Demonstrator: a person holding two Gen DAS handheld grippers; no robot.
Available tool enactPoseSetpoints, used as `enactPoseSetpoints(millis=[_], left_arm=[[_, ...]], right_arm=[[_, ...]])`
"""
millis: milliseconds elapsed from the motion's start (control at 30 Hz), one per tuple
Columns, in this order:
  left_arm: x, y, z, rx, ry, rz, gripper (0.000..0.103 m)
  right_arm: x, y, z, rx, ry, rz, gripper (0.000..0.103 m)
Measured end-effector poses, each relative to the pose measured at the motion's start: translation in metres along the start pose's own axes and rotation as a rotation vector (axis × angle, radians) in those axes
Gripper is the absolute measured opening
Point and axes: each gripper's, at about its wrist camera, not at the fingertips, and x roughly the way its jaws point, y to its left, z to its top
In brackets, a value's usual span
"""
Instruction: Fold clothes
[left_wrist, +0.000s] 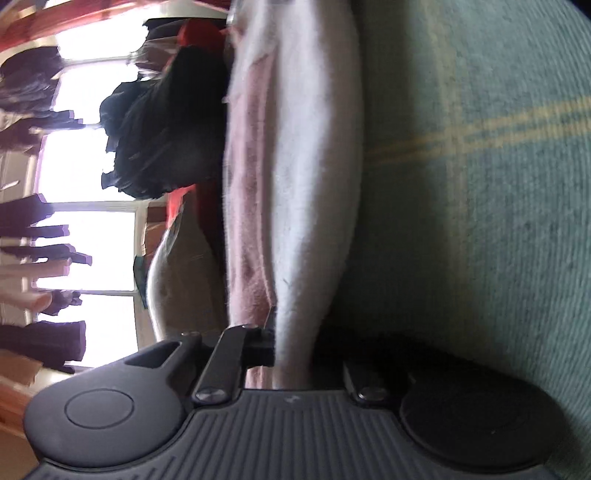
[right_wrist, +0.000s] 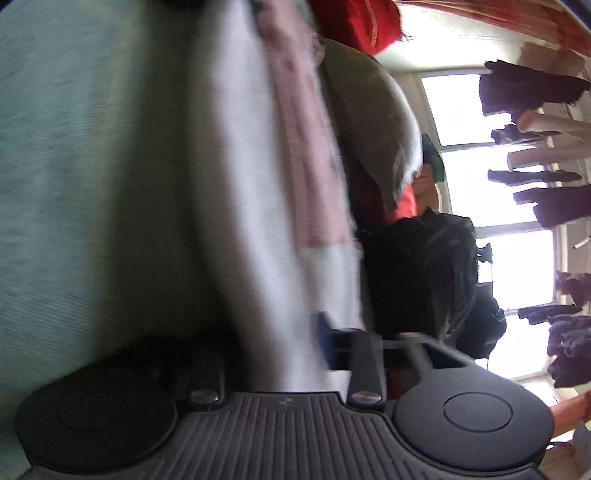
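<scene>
Black ribbed housing fills the bottom of the left wrist view, and just past it the left gripper (left_wrist: 291, 347) is clenched on a fold of a white and pink garment (left_wrist: 295, 166). One dark finger (left_wrist: 264, 345) shows on the pink side; the other is lost in shadow under the cloth. The garment runs away from the gripper in a long ridge, lying on a green cover (left_wrist: 480, 184) with pale yellow stripes, apparently a bed or sofa, though I cannot tell which. Beyond the garment sit a black heap (left_wrist: 166, 129), something red (left_wrist: 201, 31), and a bright window (left_wrist: 92, 166) with dark clothes hanging in front of it.

Seen from the right wrist, the same ribbed housing comes first, and the right gripper (right_wrist: 295, 343) is likewise clamped on the white edge of the garment (right_wrist: 251, 184), with one finger (right_wrist: 332, 343) visible against the cloth. The picture is blurred. The cover (right_wrist: 74, 147) lies under the garment, a grey pillow (right_wrist: 373, 122) and the black heap (right_wrist: 417, 273) just beyond it.

The cloth looks soft, light and limp, slightly fuzzy, so it should sag between the two holds and slide little. Pinching the hem or corners, well apart, would likely keep the edge taut for a clean fold.
</scene>
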Motion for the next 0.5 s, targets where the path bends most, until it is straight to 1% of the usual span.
enactPoseSetpoints(millis=[67,100,133,167,200,233,267,300,333,367,400,467,500], left_arm=[[-0.002,0.004,-0.003,-0.018,-0.007,-0.010,0.009],[-0.002,0.005,-0.003,-0.008,-0.007,-0.011,0.013],[-0.002,0.007,-0.003,0.009,-0.005,-0.009,0.017],[-0.002,0.008,-0.004,0.023,-0.003,-0.002,0.024],[-0.002,0.009,-0.004,0.022,-0.002,0.007,0.033],[-0.002,0.009,-0.005,0.015,0.000,0.015,0.036],[-0.001,0.010,-0.007,0.008,0.002,0.024,0.038],[0.001,0.010,-0.006,-0.006,0.008,0.021,0.034],[0.001,0.008,-0.005,-0.020,0.016,0.014,0.030],[0.002,0.005,-0.003,-0.029,0.023,-0.001,0.015],[0.002,0.002,-0.003,-0.031,0.029,-0.021,0.006],[0.002,0.002,-0.003,-0.038,0.027,-0.021,0.006],[0.002,0.005,-0.004,-0.051,0.025,-0.029,0.008]], right_arm=[[-0.001,-0.004,-0.002,0.035,-0.011,0.003,0.017],[-0.001,-0.007,-0.002,0.035,-0.011,0.003,0.018],[-0.001,-0.010,-0.002,0.029,-0.009,-0.001,0.026],[-0.001,-0.010,-0.002,0.010,-0.012,-0.021,0.036],[-0.001,-0.009,-0.001,-0.014,-0.015,-0.048,0.039],[0.000,-0.009,0.000,-0.022,-0.014,-0.051,0.039],[0.001,-0.010,0.000,-0.015,-0.009,-0.042,0.036],[0.004,-0.011,0.001,0.002,-0.005,-0.027,0.034],[0.005,-0.011,0.001,0.019,-0.003,-0.013,0.021],[0.006,-0.010,0.001,0.035,-0.001,-0.001,0.016],[0.007,-0.010,0.000,0.051,0.000,0.011,0.015],[0.007,-0.013,-0.001,0.076,-0.002,0.025,0.015],[0.006,-0.015,-0.002,0.082,-0.003,0.029,0.015]])
